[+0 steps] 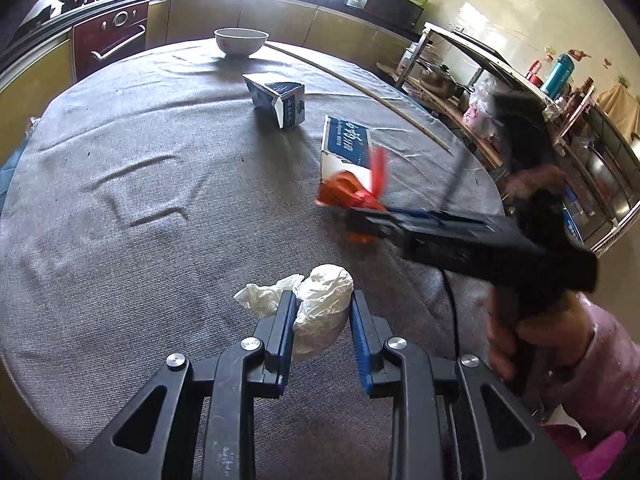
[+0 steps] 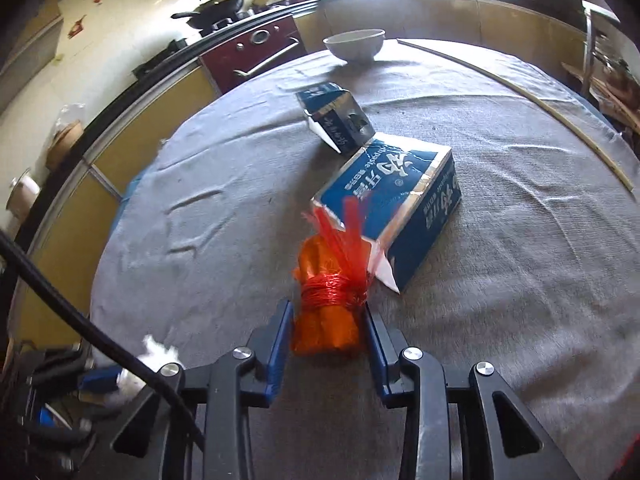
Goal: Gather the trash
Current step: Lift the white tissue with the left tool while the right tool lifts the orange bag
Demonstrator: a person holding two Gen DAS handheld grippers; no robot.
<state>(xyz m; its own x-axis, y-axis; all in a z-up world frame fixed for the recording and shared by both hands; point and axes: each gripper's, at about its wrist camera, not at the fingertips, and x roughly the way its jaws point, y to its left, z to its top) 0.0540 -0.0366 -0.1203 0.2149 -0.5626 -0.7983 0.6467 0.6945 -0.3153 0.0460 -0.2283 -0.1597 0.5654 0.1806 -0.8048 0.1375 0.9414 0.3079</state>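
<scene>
Left wrist view: the left hand-held gripper [image 1: 323, 312] is closed on a crumpled white plastic bag [image 1: 320, 308], held just over the grey-clothed bench [image 1: 120, 160]. The bag is light, soft and crushable; any bunched fold gives purchase. To the right, the right hand-held gripper [image 1: 360, 216] carries an orange plastic bundle [image 1: 344, 194]. Beyond it lie a large blue carton [image 1: 344, 144], a small blue carton [image 1: 280, 100] and a white bowl [image 1: 241, 41] at the far edge.

Right wrist view: the right hand-held gripper [image 2: 327, 316] is clamped on the orange plastic bundle [image 2: 326, 304], its pads pressing just below the red string binding. The bundle is light and compressible (its film probably slippery), so the bound waist is the safest hold. The large blue carton [image 2: 392, 208] sits just behind it, flaps open, stiff but light; take it across a wall. The small blue carton [image 2: 336, 120] is tilted.
</scene>
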